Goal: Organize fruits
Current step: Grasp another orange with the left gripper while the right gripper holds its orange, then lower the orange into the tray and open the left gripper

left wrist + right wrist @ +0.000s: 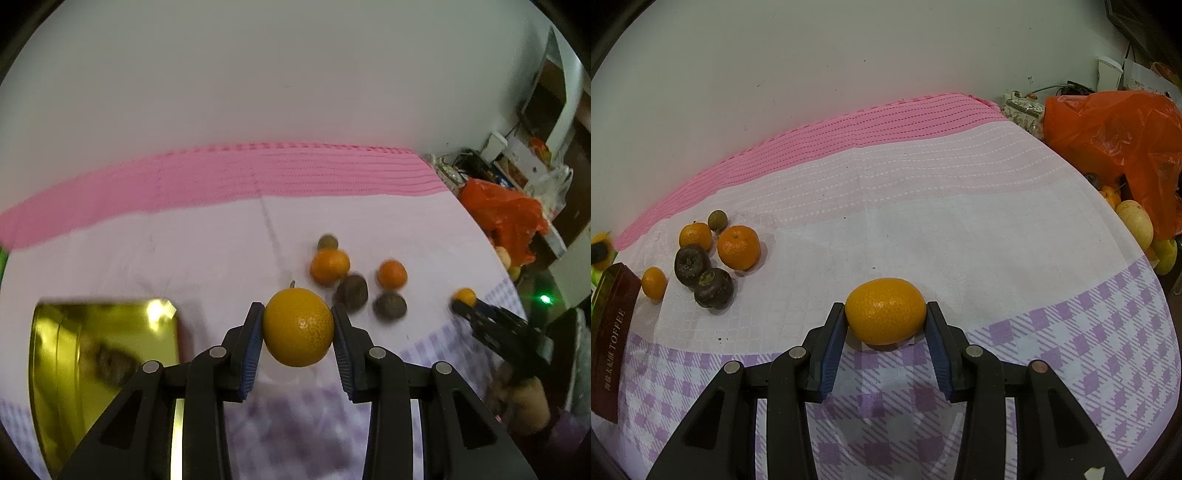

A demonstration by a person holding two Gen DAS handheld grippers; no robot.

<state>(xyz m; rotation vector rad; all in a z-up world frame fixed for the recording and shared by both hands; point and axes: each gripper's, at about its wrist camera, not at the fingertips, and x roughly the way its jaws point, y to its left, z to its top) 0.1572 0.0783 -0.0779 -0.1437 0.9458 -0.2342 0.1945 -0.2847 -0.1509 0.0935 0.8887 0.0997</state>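
My left gripper (298, 321) is shut on a yellow-orange citrus (298, 326), held above the cloth to the right of a gold tin (107, 354). My right gripper (885, 314) is shut on another yellow-orange citrus (885, 311) low over the cloth; it also shows in the left wrist view (463, 301) at the right. A loose cluster lies on the table: oranges (738, 246) (695, 235) (653, 282), dark brown fruits (691, 261) (713, 288) and a small green one (717, 219).
A pink, white and purple-check cloth (923, 206) covers the table against a white wall. An orange plastic bag (1115, 136) with more fruit (1136, 221) sits at the right edge. A dark red toffee tin side (609, 339) stands at the left.
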